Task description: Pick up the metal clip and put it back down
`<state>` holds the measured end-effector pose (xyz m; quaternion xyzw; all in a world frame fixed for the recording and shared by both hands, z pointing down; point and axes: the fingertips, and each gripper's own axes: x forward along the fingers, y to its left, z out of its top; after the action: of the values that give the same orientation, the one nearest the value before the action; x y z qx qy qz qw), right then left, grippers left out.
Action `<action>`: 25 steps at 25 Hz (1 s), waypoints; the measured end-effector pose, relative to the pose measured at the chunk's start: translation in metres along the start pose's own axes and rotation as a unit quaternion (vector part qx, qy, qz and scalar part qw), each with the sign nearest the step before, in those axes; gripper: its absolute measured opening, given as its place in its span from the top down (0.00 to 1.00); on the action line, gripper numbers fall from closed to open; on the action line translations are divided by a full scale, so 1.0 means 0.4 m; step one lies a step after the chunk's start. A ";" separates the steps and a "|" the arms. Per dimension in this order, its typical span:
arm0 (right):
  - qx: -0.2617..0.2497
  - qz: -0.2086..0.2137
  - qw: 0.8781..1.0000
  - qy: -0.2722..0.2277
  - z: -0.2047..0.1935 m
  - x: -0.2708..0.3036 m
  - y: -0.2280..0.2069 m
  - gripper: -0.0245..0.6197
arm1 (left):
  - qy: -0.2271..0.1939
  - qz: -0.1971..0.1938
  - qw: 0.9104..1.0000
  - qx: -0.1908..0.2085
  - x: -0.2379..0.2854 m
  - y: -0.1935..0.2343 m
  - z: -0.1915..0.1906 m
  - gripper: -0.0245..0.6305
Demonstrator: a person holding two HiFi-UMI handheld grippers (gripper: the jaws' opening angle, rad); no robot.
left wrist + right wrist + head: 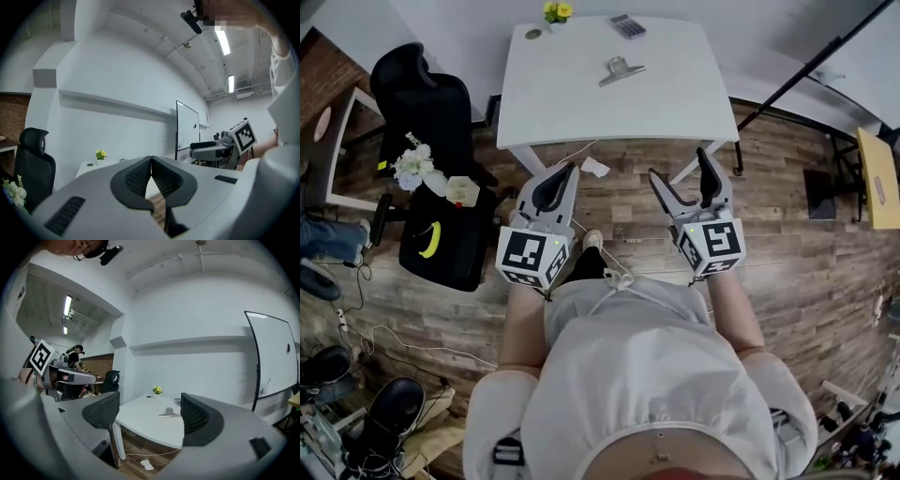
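Clip (622,70) lies flat on the table (572,112), past its middle, with flowers (557,11) and a calculator (628,26) at the far edge and a chair (431,103) to the left. The left gripper (571,169) has its jaws pressed together and empty. The right gripper (679,165) gapes wide, also empty. Both are short of the table's near edge. The clip's long axis slants near-left to far-right.

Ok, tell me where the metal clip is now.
In the head view the clip lies near the middle of the table, just this side of the calculator at its far edge; the flowers stand further left.
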<state>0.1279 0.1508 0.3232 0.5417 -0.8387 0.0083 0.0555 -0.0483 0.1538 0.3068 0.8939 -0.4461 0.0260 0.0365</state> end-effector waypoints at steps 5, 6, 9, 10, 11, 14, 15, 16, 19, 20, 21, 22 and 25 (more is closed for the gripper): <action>-0.004 -0.015 1.000 0.013 0.008 0.203 -0.014 0.34 | -0.001 -0.004 1.000 -0.007 0.115 0.195 0.014 0.93; -0.005 -0.018 1.000 0.017 0.007 0.239 -0.016 0.34 | -0.002 -0.005 1.000 -0.008 0.137 0.228 0.017 0.93; -0.007 -0.025 0.999 0.032 -0.002 0.332 -0.025 0.34 | 0.000 -0.014 1.000 -0.004 0.196 0.303 0.018 0.93; -0.007 -0.026 0.999 0.038 -0.007 0.360 -0.028 0.34 | 0.002 -0.016 1.000 -0.002 0.214 0.323 0.016 0.93; -0.007 -0.027 0.999 0.044 -0.012 0.387 -0.031 0.34 | 0.005 -0.018 1.000 -0.002 0.231 0.343 0.013 0.93; -0.008 -0.027 0.998 0.058 -0.026 0.457 -0.044 0.34 | 0.014 -0.019 1.000 -0.013 0.276 0.393 -0.007 0.93; -0.007 -0.026 0.998 0.061 -0.031 0.475 -0.050 0.34 | 0.019 -0.019 1.000 -0.016 0.290 0.404 -0.015 0.93; -0.005 -0.024 0.998 0.064 -0.037 0.492 -0.056 0.34 | 0.024 -0.019 0.999 -0.018 0.302 0.414 -0.023 0.93; -0.001 -0.017 0.997 0.075 -0.060 0.548 -0.082 0.34 | 0.036 -0.014 0.999 -0.022 0.348 0.442 -0.046 0.93; -0.001 -0.013 0.997 0.079 -0.069 0.571 -0.092 0.34 | 0.039 -0.012 0.999 -0.024 0.367 0.453 -0.054 0.93; -0.001 -0.008 0.997 0.082 -0.079 0.596 -0.102 0.34 | 0.041 -0.010 0.999 -0.026 0.388 0.463 -0.061 0.93; -0.002 -0.003 0.996 0.085 -0.087 0.623 -0.114 0.34 | 0.043 -0.008 0.999 -0.027 0.410 0.473 -0.068 0.93; -0.001 0.015 0.996 0.092 -0.111 0.708 -0.161 0.34 | 0.042 -0.004 0.999 -0.028 0.488 0.503 -0.075 0.93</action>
<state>0.0748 -0.1297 0.3931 0.5263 -0.8378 0.0585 0.1328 -0.0923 -0.1194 0.3608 0.8922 -0.4415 0.0504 0.0803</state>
